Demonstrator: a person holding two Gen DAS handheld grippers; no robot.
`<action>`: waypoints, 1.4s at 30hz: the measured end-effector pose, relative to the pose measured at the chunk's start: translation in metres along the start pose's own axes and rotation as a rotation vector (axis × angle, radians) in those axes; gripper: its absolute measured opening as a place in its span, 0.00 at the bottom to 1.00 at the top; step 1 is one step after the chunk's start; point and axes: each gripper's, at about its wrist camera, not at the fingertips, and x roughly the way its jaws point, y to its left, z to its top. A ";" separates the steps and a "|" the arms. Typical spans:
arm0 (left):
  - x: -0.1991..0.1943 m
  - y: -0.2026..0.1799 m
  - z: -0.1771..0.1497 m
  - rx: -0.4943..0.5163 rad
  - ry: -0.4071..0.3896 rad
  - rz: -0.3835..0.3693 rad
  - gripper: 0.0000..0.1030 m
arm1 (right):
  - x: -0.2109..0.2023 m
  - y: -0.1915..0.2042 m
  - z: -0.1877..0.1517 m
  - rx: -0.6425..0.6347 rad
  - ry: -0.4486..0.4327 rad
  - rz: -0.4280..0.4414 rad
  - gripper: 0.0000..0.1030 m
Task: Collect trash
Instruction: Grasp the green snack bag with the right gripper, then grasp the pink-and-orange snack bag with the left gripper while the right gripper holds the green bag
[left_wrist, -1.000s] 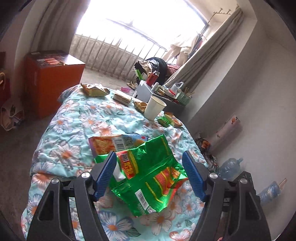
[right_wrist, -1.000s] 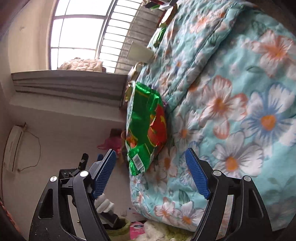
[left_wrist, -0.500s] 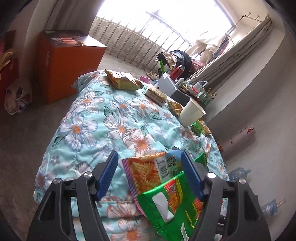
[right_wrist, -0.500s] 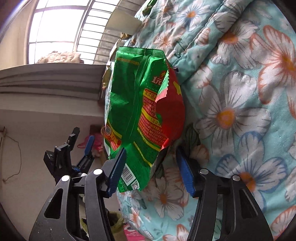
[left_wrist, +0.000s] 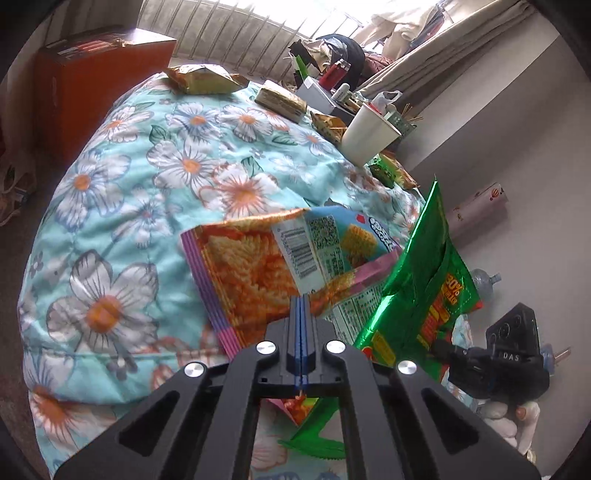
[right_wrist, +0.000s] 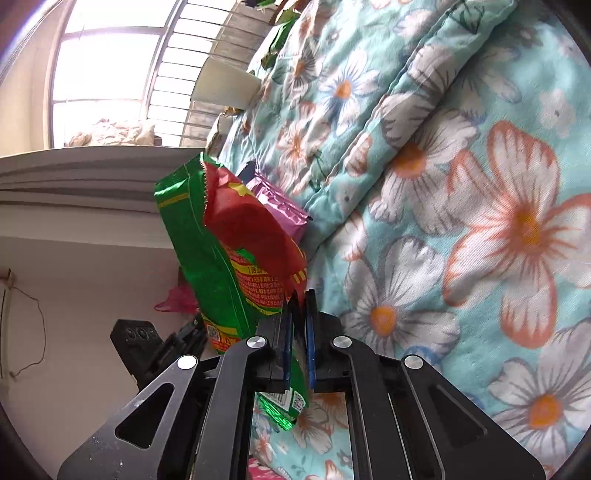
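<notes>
- The orange noodle wrapper (left_wrist: 255, 266) lies flat on the floral quilt (left_wrist: 147, 177), near its front edge, and its near edge is pinched in the left gripper (left_wrist: 302, 306).
- The left gripper's jaws have just been closing and now stand pressed together, clenched on that wrapper's edge; a scrap of orange foil shows below the blue pads.
- The green snack bag (right_wrist: 218, 266) stands nearly upright off the side of the quilt, its torn red-lined mouth at the top; what is in the bag cannot be seen.
- The right gripper (right_wrist: 300, 306) has just been closing its jaws and now clamps the bag's lower corner, with green foil showing between and under the pads.
- In the left wrist view the same green bag (left_wrist: 428, 280) rises just beside the orange wrapper and overlaps its right end.
- A pink wrapper edge (right_wrist: 280, 206) shows behind the green bag, against the quilt.
- Farther back on the quilt a white paper cup (left_wrist: 369, 136) stands upright; its inside is hidden.
- Near the cup lie small green-and-orange packets (left_wrist: 391, 171), and toward the far end two tan snack packs (left_wrist: 280, 99) and a crumpled yellow bag (left_wrist: 199, 79).
- An orange cabinet (left_wrist: 92, 77) stands beside the bed.
- A water bottle (left_wrist: 484, 280) lies on the floor by the wall.
</notes>
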 end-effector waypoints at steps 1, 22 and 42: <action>-0.003 -0.003 -0.008 -0.008 0.010 -0.011 0.00 | -0.005 -0.001 0.003 -0.008 -0.007 -0.004 0.05; 0.043 0.008 0.067 0.128 0.079 0.206 0.61 | -0.081 -0.056 -0.005 0.070 -0.103 0.003 0.07; 0.004 -0.004 -0.017 -0.009 0.191 -0.079 0.47 | -0.078 -0.055 0.014 0.079 -0.090 -0.003 0.27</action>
